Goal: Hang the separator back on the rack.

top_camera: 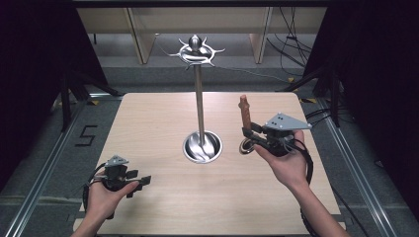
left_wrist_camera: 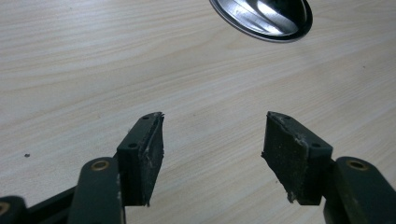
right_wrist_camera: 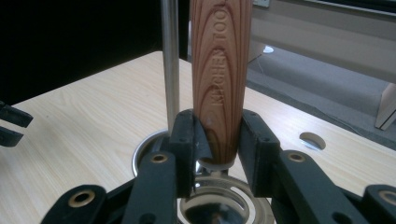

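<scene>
While right gripper clamps wooden-handled utensil, left gripper hovers open near table edge.

Each tool, left and right, is black, with two flat-padded jaws on linkage arms joined by brass-coloured pivot bushings. A grey three-cornered plate with small holes tops each body. A black cable trails from each. Both forearms are bare.
</scene>
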